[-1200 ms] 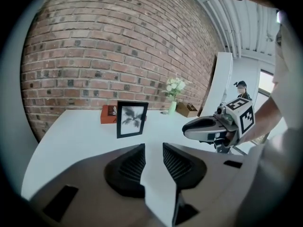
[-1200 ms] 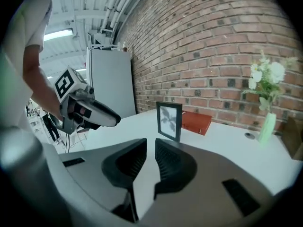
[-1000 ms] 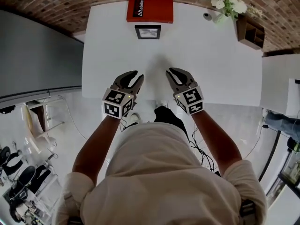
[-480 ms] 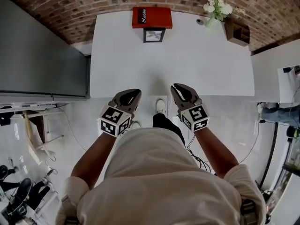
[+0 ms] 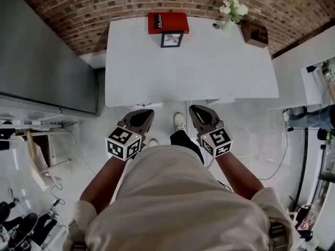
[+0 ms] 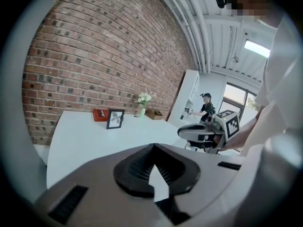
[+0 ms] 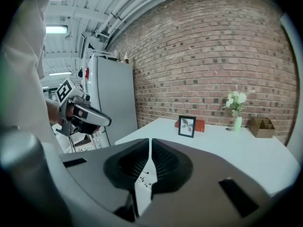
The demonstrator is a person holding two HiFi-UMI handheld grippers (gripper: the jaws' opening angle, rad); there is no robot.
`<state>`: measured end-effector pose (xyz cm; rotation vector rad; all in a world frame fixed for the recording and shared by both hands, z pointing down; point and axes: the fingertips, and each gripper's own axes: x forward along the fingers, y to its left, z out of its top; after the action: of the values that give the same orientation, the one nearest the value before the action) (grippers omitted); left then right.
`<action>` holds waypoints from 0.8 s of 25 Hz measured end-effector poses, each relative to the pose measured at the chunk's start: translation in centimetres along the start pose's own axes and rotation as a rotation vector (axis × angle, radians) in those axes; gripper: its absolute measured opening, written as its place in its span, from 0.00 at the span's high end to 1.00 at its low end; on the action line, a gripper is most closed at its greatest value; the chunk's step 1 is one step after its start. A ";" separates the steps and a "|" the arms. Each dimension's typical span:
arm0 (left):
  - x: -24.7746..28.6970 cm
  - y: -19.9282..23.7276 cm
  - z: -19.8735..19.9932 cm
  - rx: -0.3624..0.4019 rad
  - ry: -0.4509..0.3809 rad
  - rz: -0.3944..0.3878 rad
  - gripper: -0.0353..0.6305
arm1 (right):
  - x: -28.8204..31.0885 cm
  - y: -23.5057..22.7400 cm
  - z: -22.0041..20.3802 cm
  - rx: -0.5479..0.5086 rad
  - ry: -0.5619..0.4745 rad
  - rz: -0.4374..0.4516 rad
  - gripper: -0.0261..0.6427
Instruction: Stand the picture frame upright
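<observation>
Picture frame [image 5: 171, 39]: standing upright, far edge of table [image 5: 209, 72], just in front of red box [image 5: 167, 22].
Bearing: dead ahead of both jaws, well apart.
Left gripper [image 5: 141, 117]: closed, empty.
Right gripper [image 5: 201, 114]: jaws just been closing, hairline slit, empty.
Nearer hand: neither, I judge.

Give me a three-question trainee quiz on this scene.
1. True or false: the frame stands upright on the table.
2. What sits behind the frame, by the wall? A. red box B. laptop C. mug
3. Fill in: the left gripper has its jaws ____, with nothing between them.

Key: 1 true; 2 A; 3 shut.
</observation>
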<state>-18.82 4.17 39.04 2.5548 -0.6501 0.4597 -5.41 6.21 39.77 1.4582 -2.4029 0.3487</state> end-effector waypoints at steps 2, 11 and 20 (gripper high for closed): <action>-0.9 -0.4 -0.3 0.008 -0.004 -0.006 0.95 | -0.6 1.2 0.0 -0.001 -0.003 0.002 0.93; -3.1 -1.4 -1.3 0.041 -0.012 -0.017 0.95 | -2.2 4.4 -0.3 0.015 -0.010 0.011 0.94; -4.5 -1.1 -1.4 0.033 -0.032 -0.009 0.95 | -2.2 6.0 -0.1 0.016 -0.017 0.025 0.95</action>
<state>-22.27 7.40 37.93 2.5999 -0.6470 0.4301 -9.75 10.79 38.73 1.4448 -2.4391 0.3635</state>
